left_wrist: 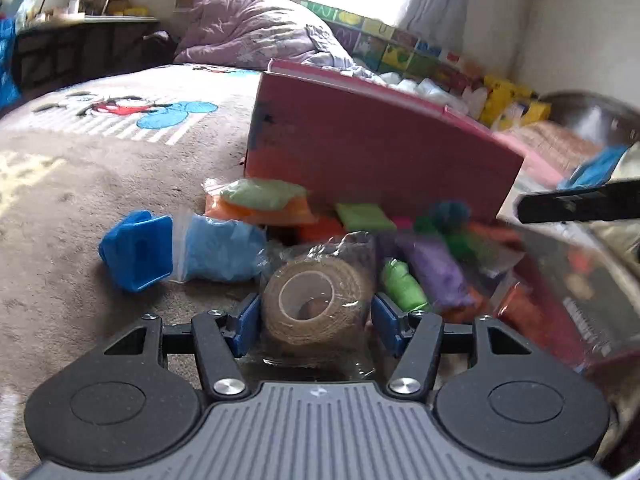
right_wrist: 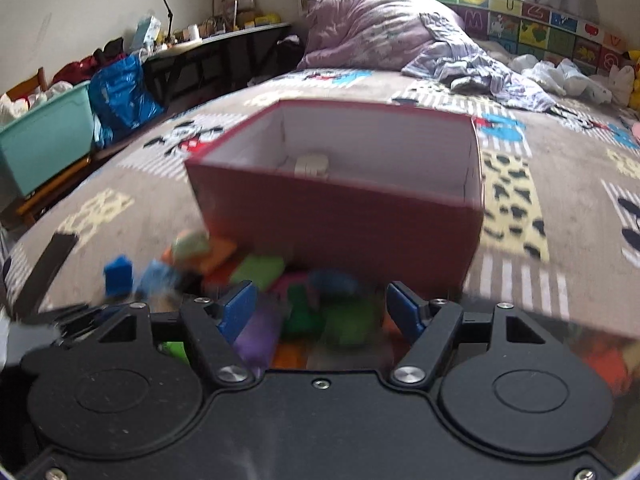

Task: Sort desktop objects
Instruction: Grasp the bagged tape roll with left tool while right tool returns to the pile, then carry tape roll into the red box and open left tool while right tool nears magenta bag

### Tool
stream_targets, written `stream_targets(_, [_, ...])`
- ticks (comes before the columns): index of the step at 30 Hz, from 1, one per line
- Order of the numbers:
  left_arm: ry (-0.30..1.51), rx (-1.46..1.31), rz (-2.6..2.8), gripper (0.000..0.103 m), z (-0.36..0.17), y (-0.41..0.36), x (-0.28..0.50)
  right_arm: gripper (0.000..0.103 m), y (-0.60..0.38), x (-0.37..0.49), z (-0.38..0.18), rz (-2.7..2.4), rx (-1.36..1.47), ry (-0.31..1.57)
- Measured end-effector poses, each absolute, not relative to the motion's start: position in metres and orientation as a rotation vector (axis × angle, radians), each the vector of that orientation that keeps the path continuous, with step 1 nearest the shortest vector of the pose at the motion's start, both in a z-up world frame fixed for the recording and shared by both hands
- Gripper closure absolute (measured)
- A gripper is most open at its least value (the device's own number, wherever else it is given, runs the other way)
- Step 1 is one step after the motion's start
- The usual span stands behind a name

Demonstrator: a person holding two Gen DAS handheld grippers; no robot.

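My left gripper [left_wrist: 316, 312] is shut on a roll of beige tape in clear wrap [left_wrist: 316, 304], held low over the bed. Beyond it lies a heap of small bags of coloured clay: blue [left_wrist: 220, 254], green on orange [left_wrist: 260, 196], purple [left_wrist: 434, 270], bright green [left_wrist: 402, 286]. A blue plastic cup [left_wrist: 136, 250] lies on its side at the left. A red cardboard box [left_wrist: 380, 152] stands behind the heap. My right gripper [right_wrist: 320, 306] is open and empty above the blurred heap [right_wrist: 304, 300], facing the open red box [right_wrist: 340, 220], which holds a small white object [right_wrist: 312, 164].
All this sits on a brown cartoon-print blanket [left_wrist: 80, 184] on a bed. A purple duvet [right_wrist: 372, 28] lies at the head. The other gripper's black finger [left_wrist: 580, 202] shows at the right of the left view. A teal bin [right_wrist: 44, 140] and a blue bag [right_wrist: 120, 96] stand beside the bed.
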State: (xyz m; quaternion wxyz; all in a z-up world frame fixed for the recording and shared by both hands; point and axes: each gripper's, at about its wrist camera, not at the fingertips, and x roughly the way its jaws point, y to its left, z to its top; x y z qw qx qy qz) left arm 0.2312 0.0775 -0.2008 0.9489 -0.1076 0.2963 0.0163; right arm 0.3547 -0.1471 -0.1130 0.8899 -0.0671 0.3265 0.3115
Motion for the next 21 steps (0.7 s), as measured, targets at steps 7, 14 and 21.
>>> stream_targets(7, [0.565, -0.272, 0.06, 0.05, -0.194, 0.084, 0.223, 0.031, -0.149, 0.312, -0.137, 0.663, -0.321, 0.656])
stream_targets(14, [0.534, -0.279, 0.066, 0.05, -0.184, 0.082, 0.216, 0.035, -0.146, 0.275, -0.154, 0.725, -0.434, 0.631])
stream_targets(21, [0.482, -0.26, 0.06, 0.05, -0.172, 0.075, 0.198, 0.044, -0.138, 0.263, -0.169, 0.721, -0.446, 0.646])
